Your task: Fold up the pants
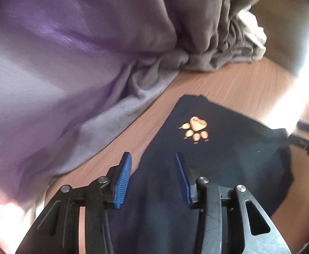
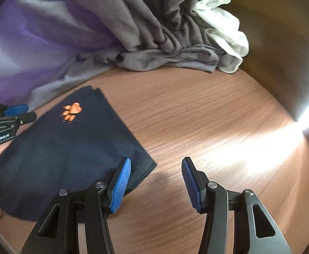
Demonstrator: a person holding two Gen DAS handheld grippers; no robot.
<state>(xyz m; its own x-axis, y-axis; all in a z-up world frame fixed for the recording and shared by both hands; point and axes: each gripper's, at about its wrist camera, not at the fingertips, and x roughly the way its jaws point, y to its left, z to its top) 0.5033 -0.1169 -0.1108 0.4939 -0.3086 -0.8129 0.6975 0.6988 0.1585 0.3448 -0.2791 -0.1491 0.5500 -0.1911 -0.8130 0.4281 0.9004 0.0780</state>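
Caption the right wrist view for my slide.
Open right gripper beside folded navy pants on wooden table.

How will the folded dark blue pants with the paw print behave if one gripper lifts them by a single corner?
The dark blue pants are thin layered cloth lying flat, so they would probably droop and unfold. They look light. On the smooth wooden table they may slide when pushed rather than stay.
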